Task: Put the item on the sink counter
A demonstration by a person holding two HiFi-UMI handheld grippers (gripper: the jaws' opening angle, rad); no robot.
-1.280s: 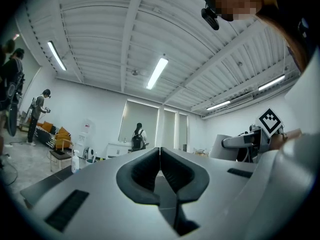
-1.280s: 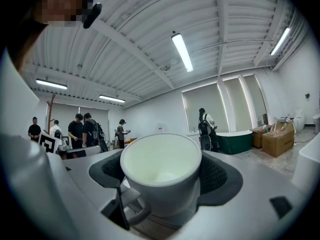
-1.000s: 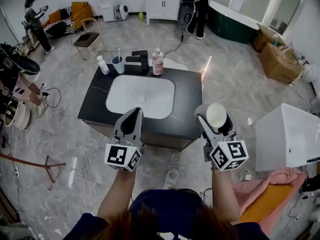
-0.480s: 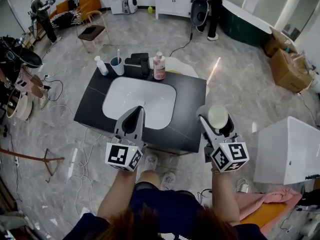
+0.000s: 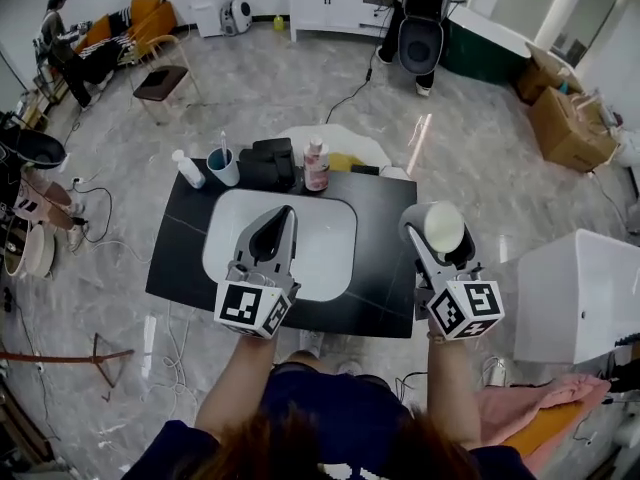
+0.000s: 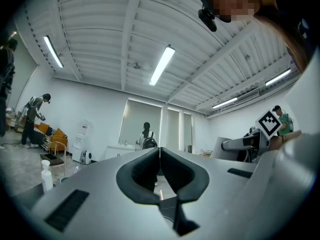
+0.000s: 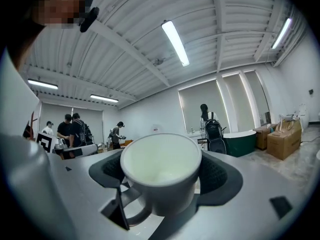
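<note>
A white mug (image 5: 440,228) sits upright between the jaws of my right gripper (image 5: 438,232), which is shut on it above the right end of the black sink counter (image 5: 380,238). In the right gripper view the mug (image 7: 161,174) fills the middle, its handle turned toward the camera. My left gripper (image 5: 276,230) is shut with nothing in it and hovers over the white basin (image 5: 330,233). In the left gripper view its fingertips (image 6: 160,154) meet and point out into the room.
At the counter's back edge stand a white spray bottle (image 5: 187,168), a cup with a toothbrush (image 5: 224,165), a black faucet (image 5: 268,160) and a pink soap bottle (image 5: 317,163). A white appliance (image 5: 575,293) stands at the right. People stand far off in the room.
The view has moved forward over the counter. Both grippers now hang above the countertop instead of at its front edge. The mug stays held.
</note>
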